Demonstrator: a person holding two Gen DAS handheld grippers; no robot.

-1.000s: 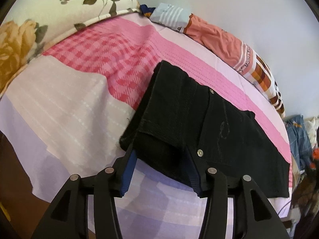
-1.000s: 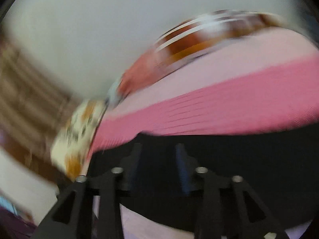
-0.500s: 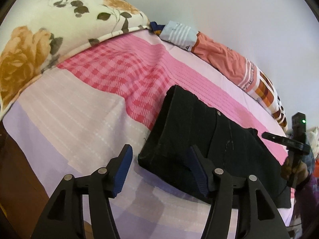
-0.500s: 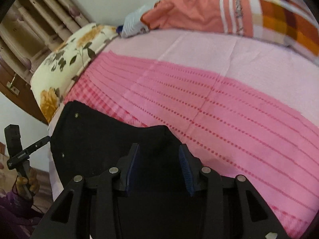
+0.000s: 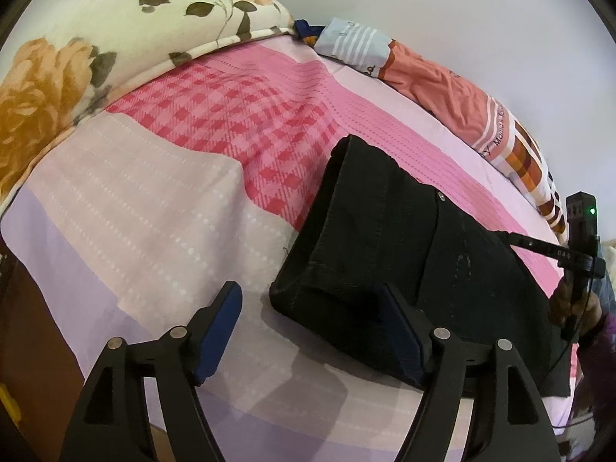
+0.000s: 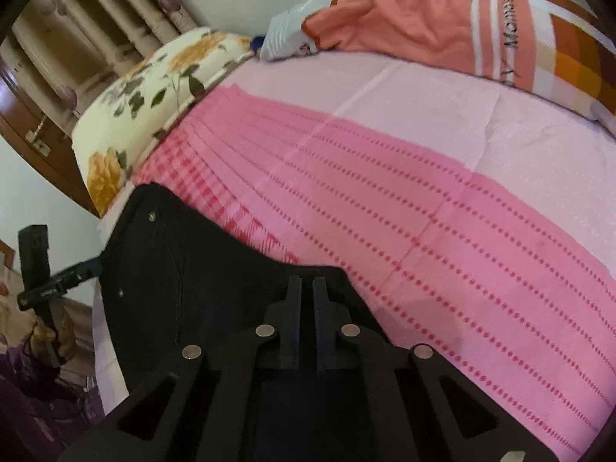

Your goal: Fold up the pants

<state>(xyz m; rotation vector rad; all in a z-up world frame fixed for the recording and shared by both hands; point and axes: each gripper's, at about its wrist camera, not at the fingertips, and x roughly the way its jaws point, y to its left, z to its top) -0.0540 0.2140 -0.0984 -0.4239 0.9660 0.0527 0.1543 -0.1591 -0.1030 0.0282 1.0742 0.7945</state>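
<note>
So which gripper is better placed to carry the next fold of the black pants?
Probably right: the right gripper has closed at the black pants edge, apparently pinching fabric. The left gripper is opening, its pads clear of them.

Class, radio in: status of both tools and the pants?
Left tool opening, off cloth. Right tool shut on black pants edge. Pants part-folded on bed. Nothing obstructing.

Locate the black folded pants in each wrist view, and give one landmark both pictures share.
Left wrist view: the black folded pants lie right of centre on the pink bedsheet, running toward the lower right.
Right wrist view: the pants fill the lower left, under the claw.
Shared landmark: the cream floral pillow with orange roses, upper left in both.
</note>
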